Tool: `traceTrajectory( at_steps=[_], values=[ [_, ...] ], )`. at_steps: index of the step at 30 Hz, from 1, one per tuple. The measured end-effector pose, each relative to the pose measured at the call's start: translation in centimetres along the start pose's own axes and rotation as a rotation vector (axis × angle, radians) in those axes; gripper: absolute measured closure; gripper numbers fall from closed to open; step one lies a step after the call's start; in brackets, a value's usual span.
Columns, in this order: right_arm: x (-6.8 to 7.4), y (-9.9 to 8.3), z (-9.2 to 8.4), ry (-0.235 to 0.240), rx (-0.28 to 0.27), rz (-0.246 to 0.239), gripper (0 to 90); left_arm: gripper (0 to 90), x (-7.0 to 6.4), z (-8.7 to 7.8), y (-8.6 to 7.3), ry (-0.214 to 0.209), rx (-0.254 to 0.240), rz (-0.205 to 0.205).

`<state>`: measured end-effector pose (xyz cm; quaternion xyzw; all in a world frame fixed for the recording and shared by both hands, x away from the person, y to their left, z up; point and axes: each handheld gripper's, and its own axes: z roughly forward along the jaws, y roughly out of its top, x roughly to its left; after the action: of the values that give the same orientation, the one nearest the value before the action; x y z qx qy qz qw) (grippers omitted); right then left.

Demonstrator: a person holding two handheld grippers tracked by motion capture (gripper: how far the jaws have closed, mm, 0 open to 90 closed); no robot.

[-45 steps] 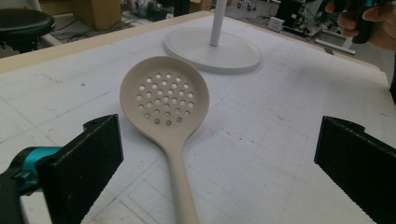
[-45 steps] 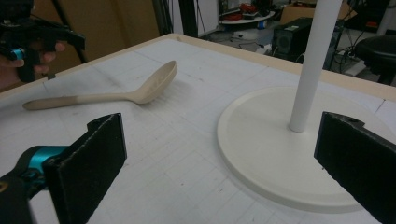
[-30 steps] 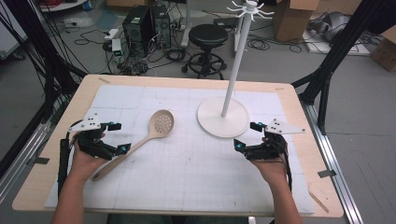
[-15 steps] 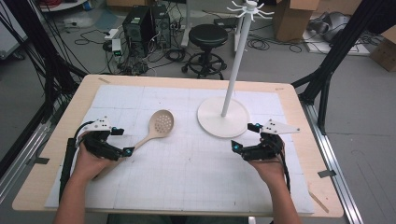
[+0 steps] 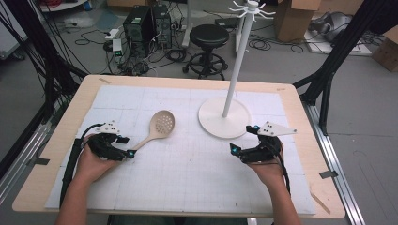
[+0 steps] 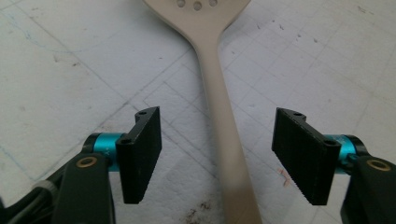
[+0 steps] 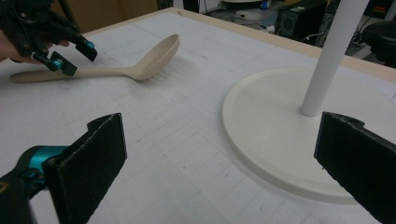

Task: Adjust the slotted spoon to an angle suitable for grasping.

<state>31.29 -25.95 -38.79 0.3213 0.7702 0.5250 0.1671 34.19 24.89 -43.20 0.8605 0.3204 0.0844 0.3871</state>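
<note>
My left gripper [image 6: 217,156] straddles the spoon [image 6: 219,116] handle on the mat [image 5: 197,173]; its jaws have just been closing, but gaps remain on both sides. My right gripper [image 7: 224,163] hovers spread wide near the stand [image 7: 280,121] base.

High view looks down over the whole table [image 5: 56,140]; both gripper views sit close, sharing the slotted spoon [image 6: 219,93].
</note>
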Motion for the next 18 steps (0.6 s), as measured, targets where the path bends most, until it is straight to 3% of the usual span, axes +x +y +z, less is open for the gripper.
traceTrajectory(
  at_steps=[6,9,11,13,16,18],
  values=[
    [-0.04,0.02,0.06,0.0,-0.001,-0.007,0.7,45.3,-0.1,0.45,0.03,-0.004,0.026,0.001],
    [0.0,0.01,0.01,0.0,0.0,0.0,0.7,54.7,-0.21,0.75,0.0,0.007,0.049,-0.005],
    [0.0,-0.01,0.04,-0.001,0.0,-0.005,0.7,56.0,-0.37,0.83,0.03,0.018,0.062,0.006],
    [0.09,-0.05,0.14,-0.001,0.009,-0.008,0.7,63.0,-0.53,0.83,0.14,0.034,0.071,0.018],
    [0.16,-0.02,0.21,-0.001,0.011,-0.01,0.7,65.6,-0.53,0.78,0.21,0.023,0.08,0.012],
    [0.16,-0.03,0.27,0.0,0.015,-0.012,0.7,72.6,-0.66,0.84,0.31,0.013,0.087,0.013]
  ],
)
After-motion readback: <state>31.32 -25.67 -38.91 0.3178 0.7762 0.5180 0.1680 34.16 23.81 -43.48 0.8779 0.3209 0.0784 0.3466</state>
